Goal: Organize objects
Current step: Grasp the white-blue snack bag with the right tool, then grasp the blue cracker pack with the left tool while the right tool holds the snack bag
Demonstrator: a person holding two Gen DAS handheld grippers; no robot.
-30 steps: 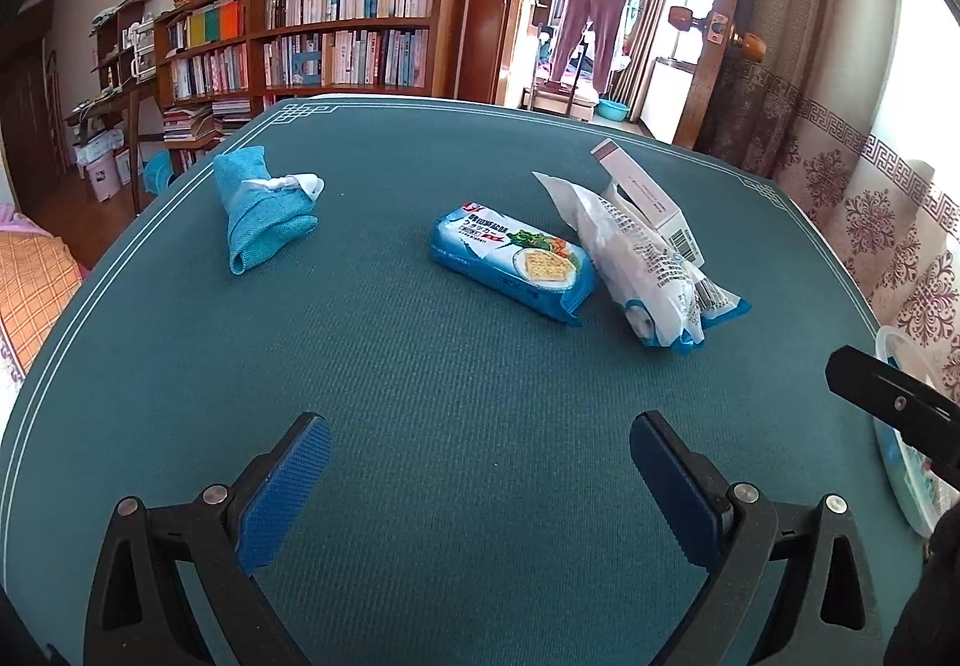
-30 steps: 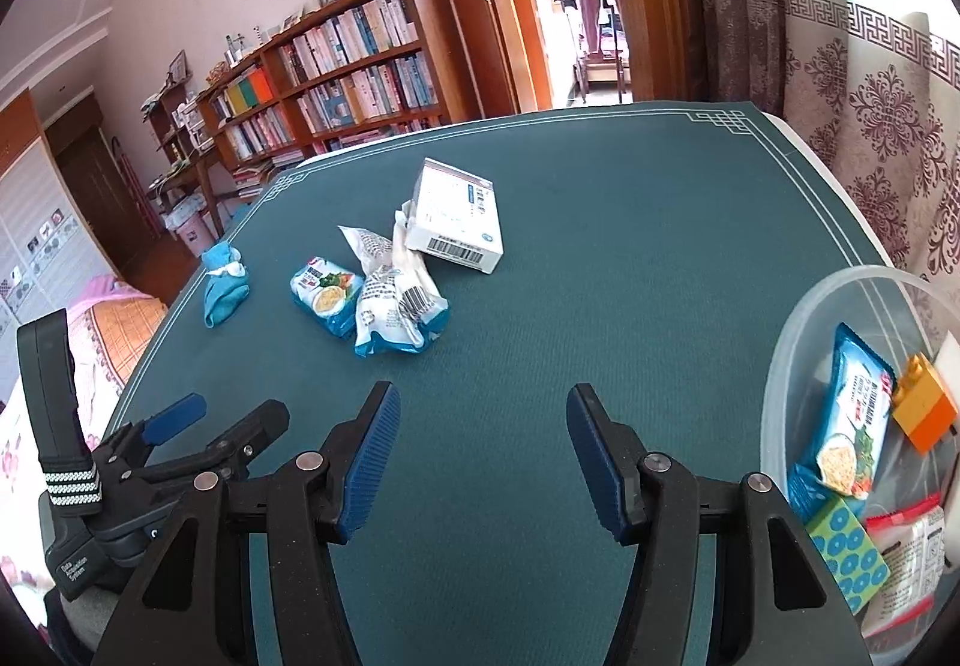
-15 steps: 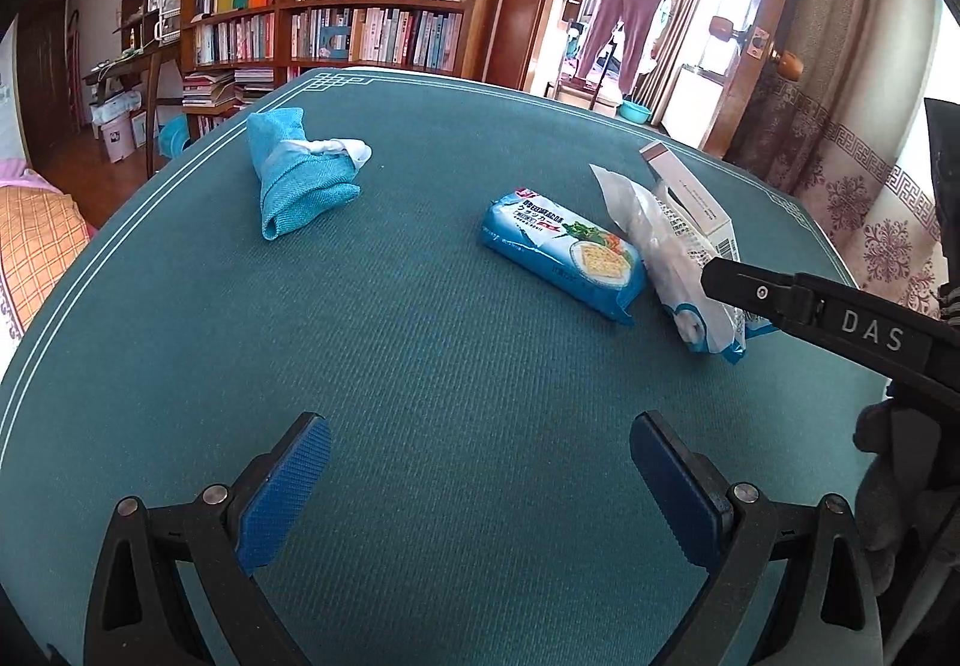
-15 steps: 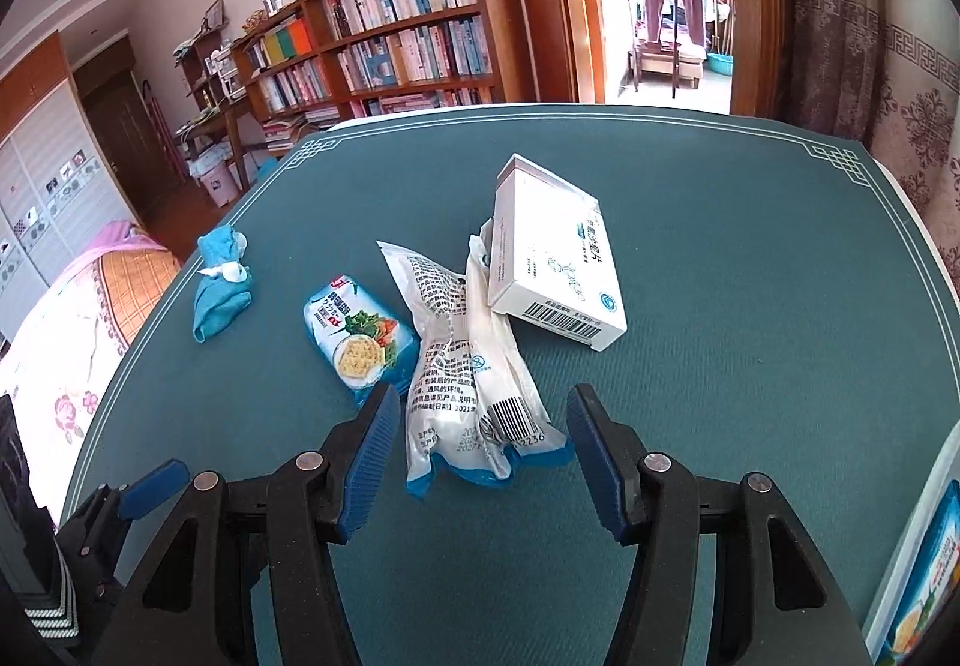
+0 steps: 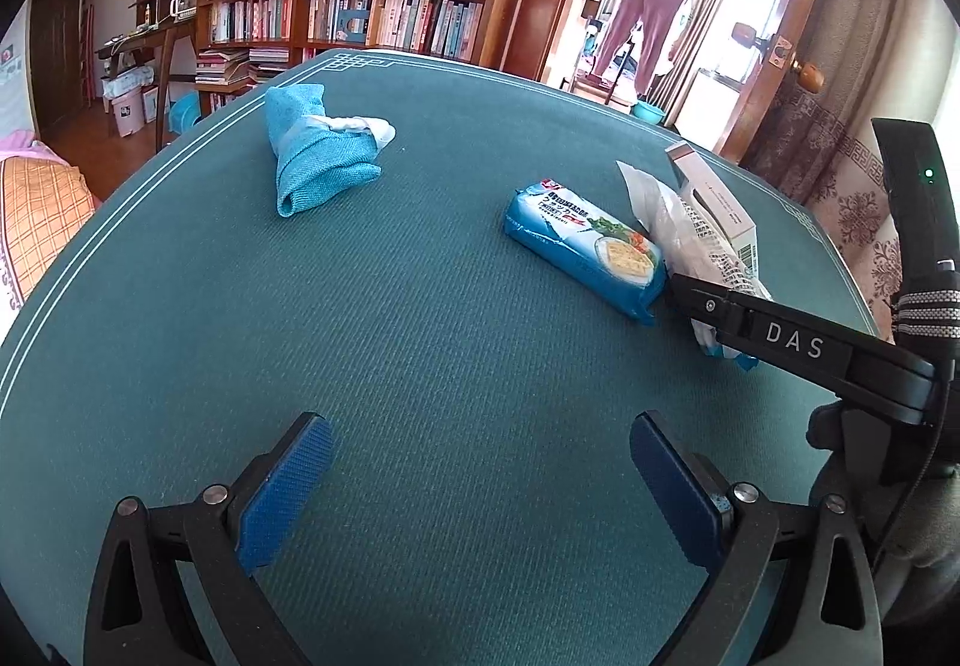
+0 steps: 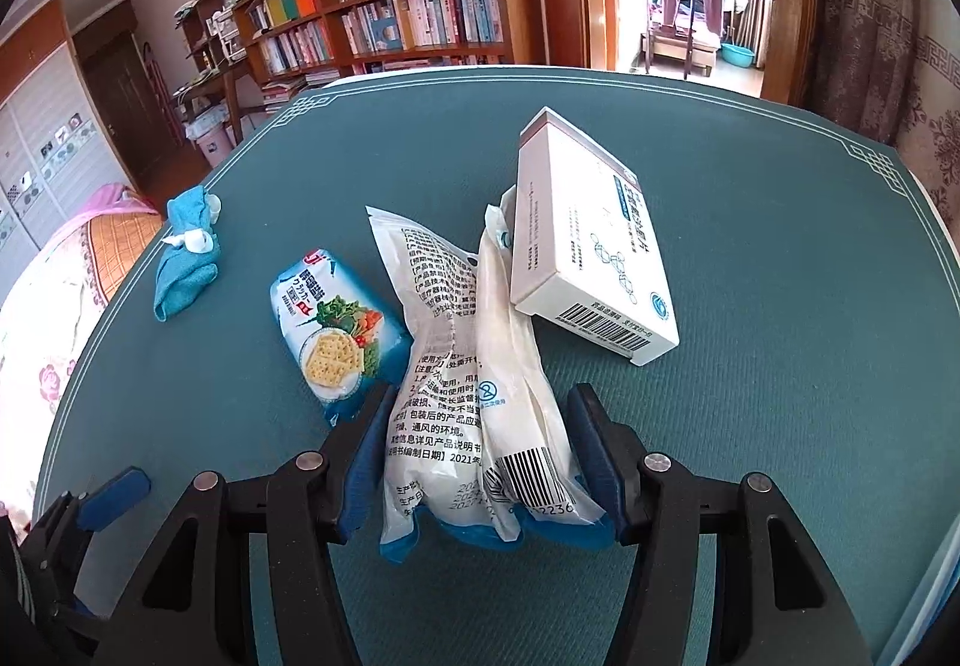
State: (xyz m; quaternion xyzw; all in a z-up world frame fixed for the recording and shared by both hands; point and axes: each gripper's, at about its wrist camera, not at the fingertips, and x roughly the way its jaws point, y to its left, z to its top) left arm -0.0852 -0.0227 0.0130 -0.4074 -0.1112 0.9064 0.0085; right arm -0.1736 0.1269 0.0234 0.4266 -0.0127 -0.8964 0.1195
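While bracketed, one white pouch (image 6: pixel 474 366).

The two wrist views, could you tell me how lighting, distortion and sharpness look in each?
Left wrist view: fisheye bends the table edge, the doorway windows blow out, the cracker packet is sharp. Right wrist view: same barrel bend, dark corners, daylight glare on the white bag, its print readable.

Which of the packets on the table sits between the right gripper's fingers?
The white pouch, between the open right gripper fingers; the blue cracker packet lies outside to its left.
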